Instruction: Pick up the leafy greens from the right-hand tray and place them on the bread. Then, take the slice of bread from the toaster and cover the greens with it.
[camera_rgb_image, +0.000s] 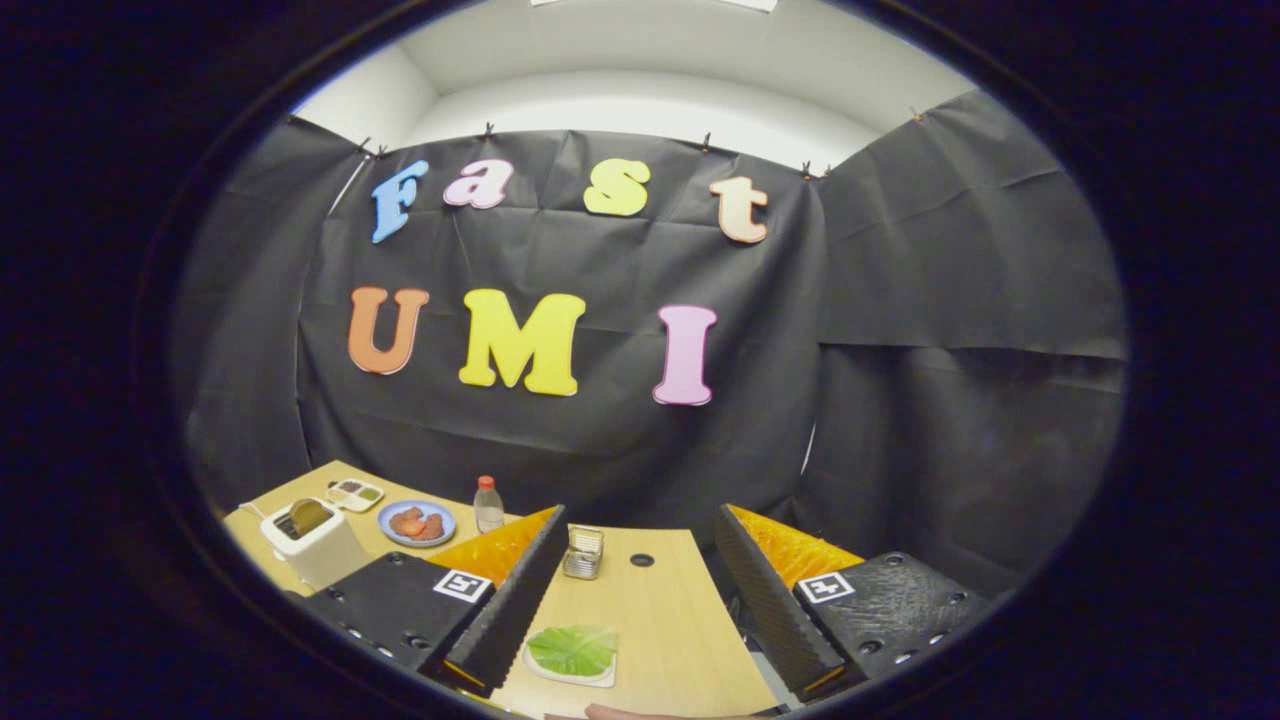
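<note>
A green leaf (572, 648) lies on a small white tray (560, 677) on the wooden table (660, 620), low between my fingers and close to the left one. My gripper (638, 522) is open and holds nothing, its fingers spread wide above the table. To the left, beyond the left finger, stands a white toaster (322, 550) with a slice of bread (310, 515) sticking out of its slot. Behind it a blue plate (416, 523) carries reddish-brown food; I cannot make out whether it is bread.
A small clear bottle with a red cap (488, 503) stands beside the plate. A little metal holder (583, 552) sits just ahead of the left fingertip, near a round hole (642, 559) in the table. A compartment dish (355, 493) lies at the far left.
</note>
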